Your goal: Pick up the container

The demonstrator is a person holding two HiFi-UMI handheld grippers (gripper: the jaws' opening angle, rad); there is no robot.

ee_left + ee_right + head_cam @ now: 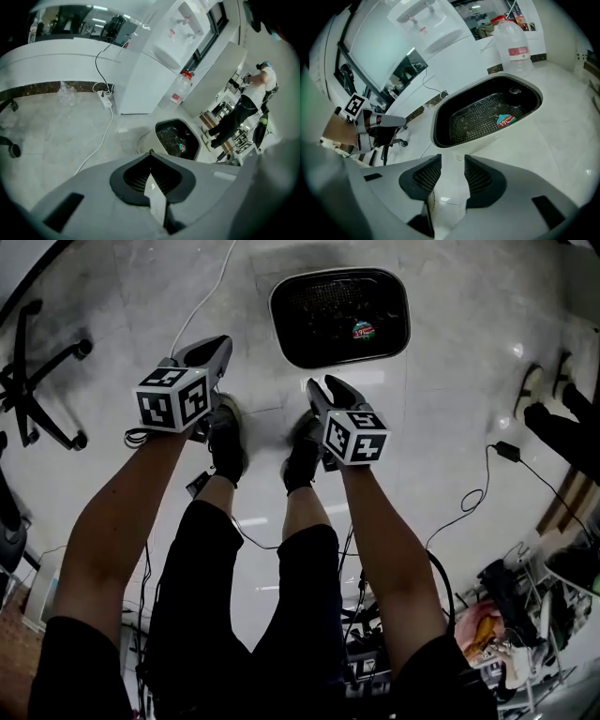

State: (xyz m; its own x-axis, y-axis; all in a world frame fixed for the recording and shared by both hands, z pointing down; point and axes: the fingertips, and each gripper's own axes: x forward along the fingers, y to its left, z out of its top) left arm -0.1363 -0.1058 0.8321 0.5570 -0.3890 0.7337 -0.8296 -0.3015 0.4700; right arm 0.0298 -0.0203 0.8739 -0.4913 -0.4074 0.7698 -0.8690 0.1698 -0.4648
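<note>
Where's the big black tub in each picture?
Head view: tub at the top middle, on the floor.
Left gripper view: tub just right of centre.
Right gripper view: tub across the middle.
Shared landmark: the red-and-teal sticker inside it.

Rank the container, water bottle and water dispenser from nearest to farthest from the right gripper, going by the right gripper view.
1. Container: on the floor straight ahead, just past the open jaws.
2. Water bottle: behind the container's far rim, to the right.
3. Water dispenser: behind, upper left; it stands beside the bottle, so this is a narrow call.
</note>
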